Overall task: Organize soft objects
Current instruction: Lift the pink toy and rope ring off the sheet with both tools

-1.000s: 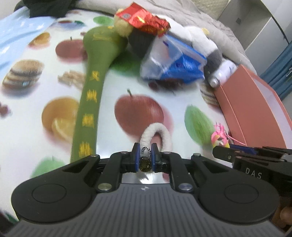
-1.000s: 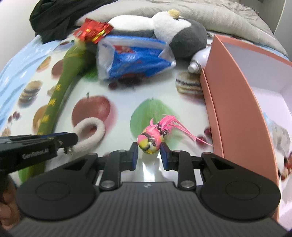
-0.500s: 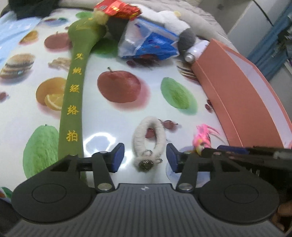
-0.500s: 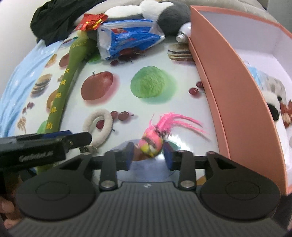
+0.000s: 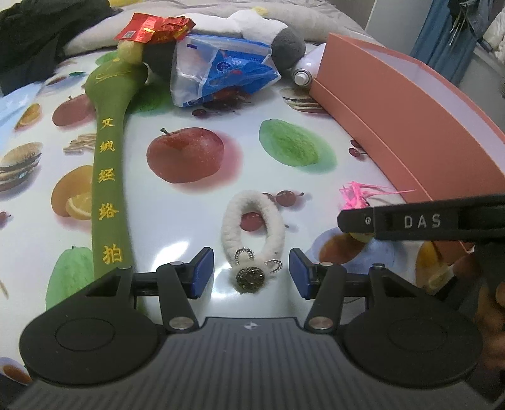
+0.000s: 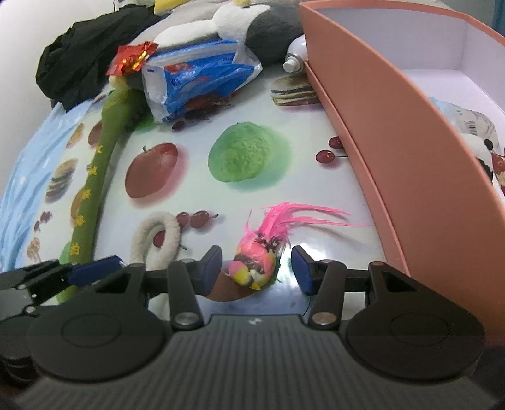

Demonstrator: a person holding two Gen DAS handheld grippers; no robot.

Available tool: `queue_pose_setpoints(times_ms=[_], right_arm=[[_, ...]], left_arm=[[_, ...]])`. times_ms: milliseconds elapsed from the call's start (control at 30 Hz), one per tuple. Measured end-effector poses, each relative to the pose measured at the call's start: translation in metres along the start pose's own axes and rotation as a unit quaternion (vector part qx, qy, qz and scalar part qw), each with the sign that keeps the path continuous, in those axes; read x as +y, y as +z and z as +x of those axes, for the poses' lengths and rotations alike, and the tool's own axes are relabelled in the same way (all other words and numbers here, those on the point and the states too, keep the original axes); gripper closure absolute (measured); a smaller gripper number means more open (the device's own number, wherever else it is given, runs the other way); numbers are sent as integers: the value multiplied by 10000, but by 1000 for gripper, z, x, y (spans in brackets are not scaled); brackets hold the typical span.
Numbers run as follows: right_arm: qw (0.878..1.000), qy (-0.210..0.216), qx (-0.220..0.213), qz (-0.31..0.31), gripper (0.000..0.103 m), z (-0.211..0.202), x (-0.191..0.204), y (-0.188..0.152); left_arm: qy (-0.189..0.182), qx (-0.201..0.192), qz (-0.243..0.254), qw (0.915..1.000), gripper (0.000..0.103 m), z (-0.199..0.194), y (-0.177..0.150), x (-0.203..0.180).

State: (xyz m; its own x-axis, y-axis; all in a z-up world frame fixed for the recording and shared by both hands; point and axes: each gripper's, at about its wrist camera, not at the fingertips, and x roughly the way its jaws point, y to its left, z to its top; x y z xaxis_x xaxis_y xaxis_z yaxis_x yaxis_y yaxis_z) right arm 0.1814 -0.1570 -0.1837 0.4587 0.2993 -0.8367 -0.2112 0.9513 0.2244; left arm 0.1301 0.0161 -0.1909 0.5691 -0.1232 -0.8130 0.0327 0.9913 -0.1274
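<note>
Both grippers have let go since a second ago: the left gripper (image 5: 251, 272), then clamped on the brooch end of the white fuzzy hair tie (image 5: 251, 230), now has its jaws standing apart with clear gaps on either side of it, and the right gripper (image 6: 255, 271), which had pinched the pink feathered bird toy (image 6: 257, 257), has spread its blue pads (image 6: 210, 268) away from it as well. Neither holds anything; each thing lies loose on the fruit-print counter (image 5: 189, 195) between its own jaws. In the left wrist view the hair tie sits at 6 o'clock of the printed red apple, its dark round ornament nearest the camera, while the long green massage stick (image 5: 107, 189) with yellow embroidered characters runs from 7 o'clock up to 11 o'clock. The bird toy's feathers point toward the salmon-pink box (image 6: 394, 132), which stands at 3 o'clock of the toy, just beside the feather tips; whether they touch cannot be told. Inside the box lie a plastic-wrapped item and a small plush, only partly visible. At 12 o'clock a blue and white plastic packet (image 6: 195, 79), a red foil wrapper (image 6: 132, 58), a grey and white plush toy (image 6: 252, 28) and a white bottle (image 6: 295, 58) are crowded together, with a black garment (image 6: 75, 72) at 10 o'clock.
</note>
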Motion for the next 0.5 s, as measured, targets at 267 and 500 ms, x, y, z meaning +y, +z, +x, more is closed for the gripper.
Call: queue_pose_setpoints(times_ms=[267, 500], right_arm=[[9994, -231, -54, -244, 70, 1, 4, -3], [9991, -298, -87, -300, 70, -6, 1, -7]], left_arm=[[118, 17, 34, 9999, 44, 8, 2, -4], [417, 130, -161, 9989, 55, 10, 8, -7]])
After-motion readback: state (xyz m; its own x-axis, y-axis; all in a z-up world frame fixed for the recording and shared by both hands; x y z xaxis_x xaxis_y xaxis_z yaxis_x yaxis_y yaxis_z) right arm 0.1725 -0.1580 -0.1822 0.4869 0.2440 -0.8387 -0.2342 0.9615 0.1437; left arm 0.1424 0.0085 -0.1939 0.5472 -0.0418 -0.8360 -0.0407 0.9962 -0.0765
